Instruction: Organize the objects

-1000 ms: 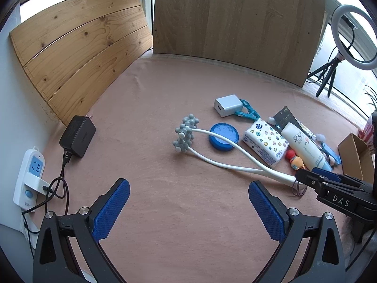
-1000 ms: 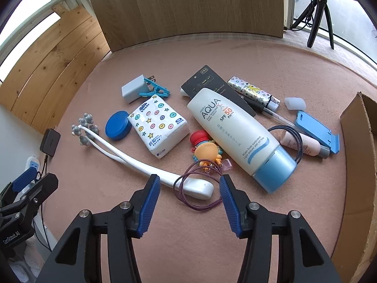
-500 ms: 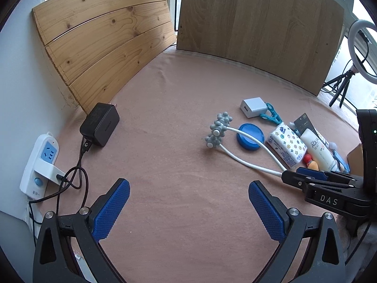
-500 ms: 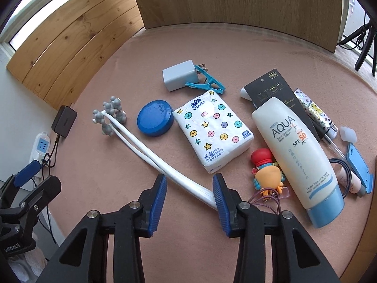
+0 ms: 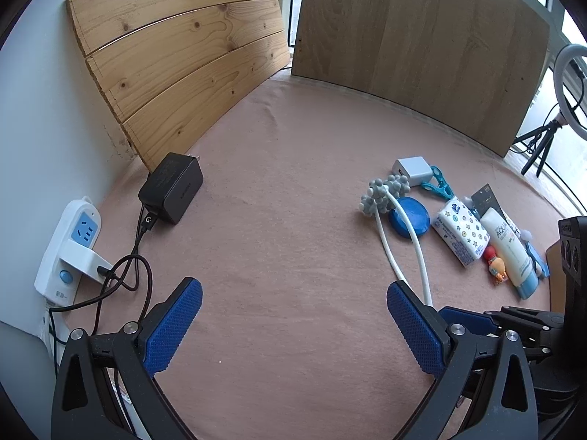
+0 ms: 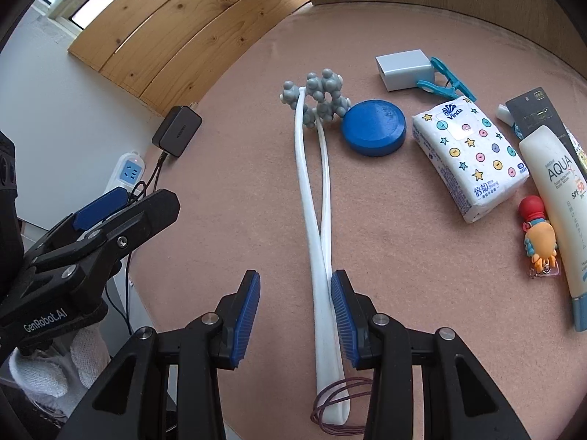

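Observation:
A white two-armed massager (image 6: 312, 190) with grey knobbed heads (image 5: 383, 190) lies on the pink cloth. My right gripper (image 6: 295, 278) straddles its handle. The handle rests against the right pad, a gap stays at the left pad, and the jaws are open. A purple hair tie (image 6: 341, 407) loops round the handle's end. To the right lie a blue round lid (image 6: 374, 126), a tissue pack (image 6: 469, 157), a sunscreen tube (image 6: 561, 198), a toy keychain (image 6: 539, 234), a white charger (image 6: 403, 68) and a teal clip (image 6: 447, 84). My left gripper (image 5: 293, 289) hangs wide open over bare cloth.
A black power adapter (image 5: 170, 192) and a white power strip (image 5: 69, 245) with cables sit at the left edge. Wooden boards (image 5: 190, 55) wall the back and left. A cardboard box (image 5: 554, 264) stands at the far right, and a ring light (image 5: 568, 73) behind.
My right gripper has moved left from the handle's end to straddle the massager's handle, rolled, and narrowed its jaws. The left gripper has drifted left, away from the objects.

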Demonstrator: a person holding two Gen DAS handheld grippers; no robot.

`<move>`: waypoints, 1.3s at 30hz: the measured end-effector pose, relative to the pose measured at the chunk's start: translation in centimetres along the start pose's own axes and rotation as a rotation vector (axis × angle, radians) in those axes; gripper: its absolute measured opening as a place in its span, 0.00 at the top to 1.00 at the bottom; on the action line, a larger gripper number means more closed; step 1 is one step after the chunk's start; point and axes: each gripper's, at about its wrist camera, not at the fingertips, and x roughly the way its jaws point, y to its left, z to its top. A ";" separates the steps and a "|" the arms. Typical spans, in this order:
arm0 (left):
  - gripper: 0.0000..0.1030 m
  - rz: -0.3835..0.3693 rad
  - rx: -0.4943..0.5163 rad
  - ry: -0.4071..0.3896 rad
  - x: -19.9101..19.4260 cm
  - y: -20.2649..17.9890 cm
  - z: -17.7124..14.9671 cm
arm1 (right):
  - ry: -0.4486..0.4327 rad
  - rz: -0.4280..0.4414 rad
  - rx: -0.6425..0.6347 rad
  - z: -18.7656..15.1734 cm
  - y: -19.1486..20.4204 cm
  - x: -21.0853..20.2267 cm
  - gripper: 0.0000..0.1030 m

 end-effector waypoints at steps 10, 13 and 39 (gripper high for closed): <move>0.01 -0.018 0.013 0.007 0.3 -0.5 -0.2 | -0.059 -0.160 0.103 1.2 -3.3 -1.1 0.76; 0.01 -0.035 0.038 0.020 1.1 -1.7 0.0 | -0.062 -0.143 0.113 1.4 -3.9 -1.5 0.78; 0.62 -0.304 -0.055 0.235 11.3 -8.0 4.4 | -0.007 -0.122 0.096 0.1 -3.8 -0.4 0.86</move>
